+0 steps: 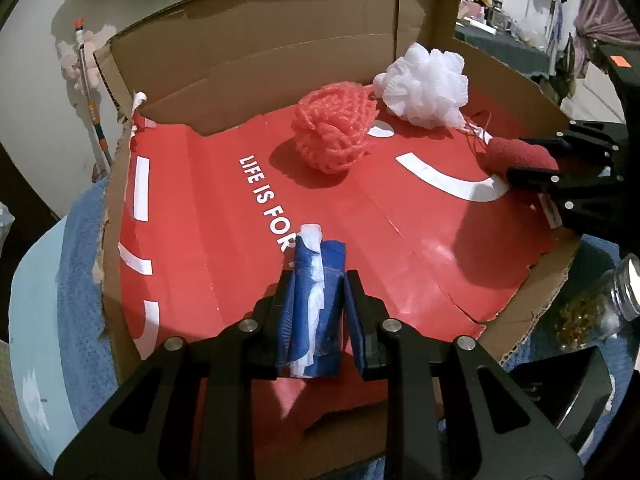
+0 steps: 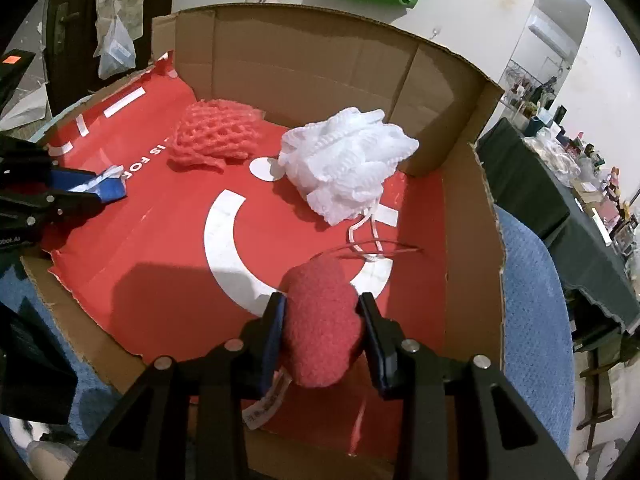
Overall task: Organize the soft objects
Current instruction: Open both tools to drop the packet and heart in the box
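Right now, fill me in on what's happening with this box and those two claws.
A person is sorting soft things into a cardboard box with a red printed floor, a claw in each hand. The left claw is shut on a blue and white folded packet. The right claw is clamped on a red fuzzy plush piece. Both hang low over the box floor. Already lying inside are a pink mesh pouf and a white mesh pouf, side by side near the back wall.
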{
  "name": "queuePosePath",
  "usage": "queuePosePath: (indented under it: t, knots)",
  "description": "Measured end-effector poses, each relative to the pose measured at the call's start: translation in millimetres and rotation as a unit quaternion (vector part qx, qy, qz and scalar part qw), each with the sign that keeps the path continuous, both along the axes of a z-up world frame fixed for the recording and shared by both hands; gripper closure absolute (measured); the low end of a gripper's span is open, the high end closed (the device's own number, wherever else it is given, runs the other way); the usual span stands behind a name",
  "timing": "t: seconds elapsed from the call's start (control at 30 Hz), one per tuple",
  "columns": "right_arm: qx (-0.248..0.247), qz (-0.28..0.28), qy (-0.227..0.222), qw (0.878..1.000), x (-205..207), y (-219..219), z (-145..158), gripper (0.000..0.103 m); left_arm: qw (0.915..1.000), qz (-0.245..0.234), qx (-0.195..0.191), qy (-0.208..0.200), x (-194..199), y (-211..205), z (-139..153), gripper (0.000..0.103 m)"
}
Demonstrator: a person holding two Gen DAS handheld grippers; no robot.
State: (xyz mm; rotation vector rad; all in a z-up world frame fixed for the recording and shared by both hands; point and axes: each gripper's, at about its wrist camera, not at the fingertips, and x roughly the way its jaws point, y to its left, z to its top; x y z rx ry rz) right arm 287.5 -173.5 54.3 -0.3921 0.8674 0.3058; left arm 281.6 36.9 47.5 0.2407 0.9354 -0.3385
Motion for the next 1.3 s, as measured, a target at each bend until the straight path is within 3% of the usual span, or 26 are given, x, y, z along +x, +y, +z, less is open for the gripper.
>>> queuePosePath:
  t: [0.73,0.8,0.83,0.87,1.07,1.17,1.3]
  knots:
    - [-0.009,0.019,0.017,1.0,1.5,2.5,0.1,0.059,0.9999,-0.009,0.01,-0.007,-1.8,-5.8,-0.1,0.078]
    - [-0.003,0.023,0.021,1.0,1.7,2.3,0.4,0.056,0.9999,-0.009,0.001,-0.005,-2.1,-5.0,1.4,0.068]
    - [-0.001,0.023,0.023,0.999,1.7,2.4,0.7,0.056,1.0,-0.008,-0.002,-0.006,-2.4,-4.4,2.2,0.058]
    - [-0.002,0.023,0.022,0.999,1.3,2.7,1.1,0.056,0.9999,-0.005,-0.005,-0.012,-3.8,-3.7,4.4,0.039]
    - [0.009,0.023,0.011,1.0,-4.3,2.0,12.5,0.05,0.9988,-0.012,-0.014,-0.046,-16.5,-7.1,23.2,0.036]
    - [0.017,0.017,-0.004,1.0,-9.2,-1.1,24.5,0.038,0.998,-0.007,-0.023,-0.058,-24.4,-5.0,35.5,0.036]
    - [0.032,0.011,-0.027,0.999,-20.0,-6.4,44.3,0.036,0.9956,-0.002,-0.035,-0.087,-42.6,-5.1,55.5,0.028]
